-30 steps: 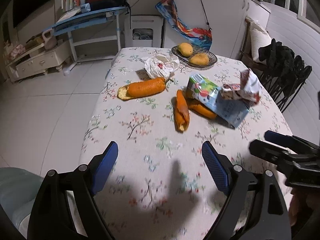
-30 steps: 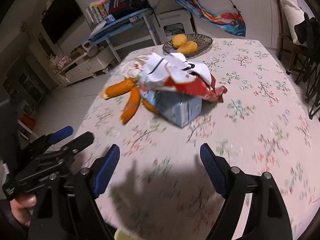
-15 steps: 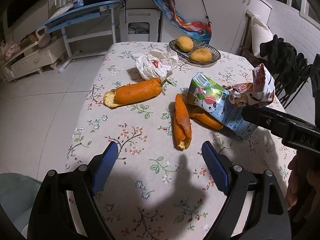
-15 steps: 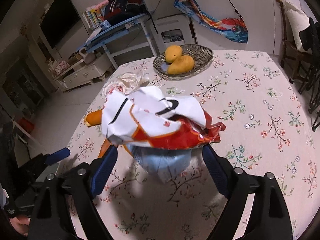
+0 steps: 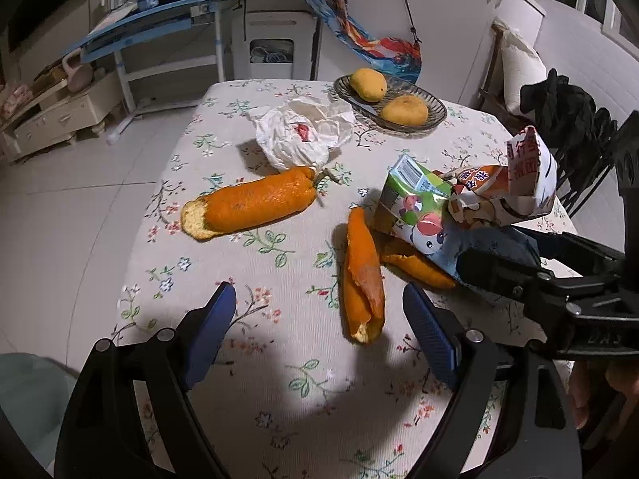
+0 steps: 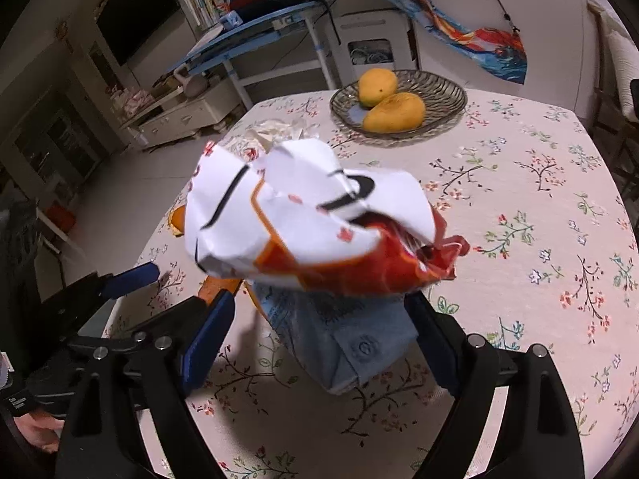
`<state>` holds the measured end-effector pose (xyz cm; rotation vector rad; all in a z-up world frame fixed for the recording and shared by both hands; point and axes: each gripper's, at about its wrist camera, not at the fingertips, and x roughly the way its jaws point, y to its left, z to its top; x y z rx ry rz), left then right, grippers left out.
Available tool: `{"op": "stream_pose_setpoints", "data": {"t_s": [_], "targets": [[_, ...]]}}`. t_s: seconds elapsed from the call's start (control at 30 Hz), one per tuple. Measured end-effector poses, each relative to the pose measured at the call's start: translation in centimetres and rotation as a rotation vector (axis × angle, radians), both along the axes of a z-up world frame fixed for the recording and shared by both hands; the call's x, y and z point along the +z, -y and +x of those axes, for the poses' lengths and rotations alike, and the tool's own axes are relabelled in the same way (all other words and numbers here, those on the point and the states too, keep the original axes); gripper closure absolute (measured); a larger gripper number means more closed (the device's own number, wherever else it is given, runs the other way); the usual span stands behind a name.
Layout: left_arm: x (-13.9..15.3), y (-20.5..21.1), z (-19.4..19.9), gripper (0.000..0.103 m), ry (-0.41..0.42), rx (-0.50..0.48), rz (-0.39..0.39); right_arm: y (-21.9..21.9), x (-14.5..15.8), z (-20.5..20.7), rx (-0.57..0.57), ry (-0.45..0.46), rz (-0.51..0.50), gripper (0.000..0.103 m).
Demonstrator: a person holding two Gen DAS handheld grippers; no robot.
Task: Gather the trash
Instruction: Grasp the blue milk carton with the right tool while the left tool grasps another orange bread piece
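Observation:
On the floral table [image 5: 279, 379] lie a long orange peel [image 5: 247, 203], two more peel strips [image 5: 361, 275], a crumpled white bag [image 5: 303, 131], a milk carton [image 5: 419, 215] and a crumpled red-and-white snack wrapper [image 5: 507, 187] resting on the carton. My left gripper [image 5: 319, 323] is open and empty, just short of the peel strips. My right gripper [image 6: 319, 319] is open, its fingers either side of the carton [image 6: 343, 335], with the wrapper [image 6: 311, 219] just above them. It also shows in the left wrist view [image 5: 519, 263].
A woven dish [image 5: 435, 113] with two mangoes [image 5: 403, 109] stands at the far side of the table. A blue desk [image 5: 159, 20], a white cabinet [image 5: 275, 52] and a chair with dark clothes [image 5: 567, 115] stand around the table.
Both grippers have moved forward over the table. The right gripper has closed in on the carton and wrapper, which now sit between its open fingers. The left has neared the peel strips.

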<state>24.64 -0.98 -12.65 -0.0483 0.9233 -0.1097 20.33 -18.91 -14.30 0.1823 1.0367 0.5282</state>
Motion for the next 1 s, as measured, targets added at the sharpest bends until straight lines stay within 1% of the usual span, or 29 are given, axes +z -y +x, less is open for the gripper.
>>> {"op": "stream_pose_setpoints", "data": {"t_s": [0.03, 0.1, 0.13, 0.17, 0.2, 0.23, 0.3, 0.33, 0.37, 0.4, 0.43, 0.5, 0.57, 0.67, 0.77, 0.8, 0.87, 0.9, 1.0], "targets": [[0.0, 0.1, 0.2, 0.021, 0.003, -0.007, 0.003, 0.0, 0.0, 0.1, 0.010, -0.009, 0.005, 0.021], [0.0, 0.7, 0.5, 0.022, 0.007, -0.025, 0.022, 0.1, -0.1, 0.3, 0.027, -0.027, 0.012, 0.029], [-0.1, 1.0, 0.6, 0.024, 0.011, -0.035, 0.037, 0.2, -0.2, 0.4, 0.037, -0.037, 0.010, 0.032], [-0.2, 1.2, 0.7, 0.026, 0.011, -0.041, 0.047, 0.2, -0.3, 0.4, 0.049, -0.048, 0.000, 0.039], [-0.4, 1.4, 0.9, 0.027, 0.014, -0.043, 0.053, 0.1, -0.4, 0.5, 0.057, -0.056, -0.008, 0.044], [-0.4, 1.3, 1.1, 0.029, 0.017, -0.038, 0.044, 0.0, -0.5, 0.5, 0.073, -0.063, -0.027, 0.044], [-0.6, 1.0, 1.5, 0.037, 0.016, -0.033, 0.038, 0.1, -0.5, 0.3, 0.078, -0.062, -0.032, 0.047], [-0.8, 0.8, 1.7, 0.047, 0.009, -0.036, 0.035, 0.4, -0.4, 0.3, 0.074, -0.065, -0.021, 0.048], [-1.0, 0.7, 1.8, 0.064, 0.000, -0.041, 0.025, 0.8, -0.4, 0.4, 0.062, -0.078, 0.011, 0.048], [-1.1, 0.6, 1.9, 0.069, -0.004, -0.046, 0.019, 1.3, -0.4, 0.5, 0.050, -0.092, 0.044, 0.048], [-1.1, 0.6, 1.8, 0.083, -0.006, -0.059, 0.018, 2.0, -0.5, 0.6, 0.032, -0.115, 0.093, 0.048], [-1.0, 0.5, 1.5, 0.084, -0.013, -0.072, 0.005, 3.1, -0.6, 0.7, 0.000, -0.153, 0.189, 0.049], [-0.8, 0.1, 1.1, 0.084, -0.022, -0.068, -0.004, 4.5, -0.6, 0.5, -0.035, -0.193, 0.313, 0.049], [-0.3, -1.1, -0.1, 0.084, -0.025, -0.038, -0.022, 5.8, -1.0, 0.0, -0.043, -0.281, 0.559, 0.049], [0.3, -2.8, -1.6, 0.084, -0.033, 0.008, -0.044, 5.7, -1.0, -0.8, -0.031, -0.318, 0.625, 0.049], [0.4, -3.2, -2.0, 0.084, -0.035, 0.019, -0.049, 5.5, -1.0, -1.2, -0.035, -0.321, 0.614, 0.049], [0.6, -4.1, -3.3, 0.084, -0.041, 0.039, -0.065, 4.8, -0.4, -1.9, -0.018, -0.301, 0.529, 0.049], [0.6, -4.3, -3.8, 0.084, -0.041, 0.042, -0.067, 4.4, -0.1, -2.3, -0.008, -0.290, 0.502, 0.049], [0.8, -4.3, -5.5, 0.084, -0.037, 0.029, -0.052, 2.9, 1.4, -3.9, 0.030, -0.222, 0.360, 0.049]]}}
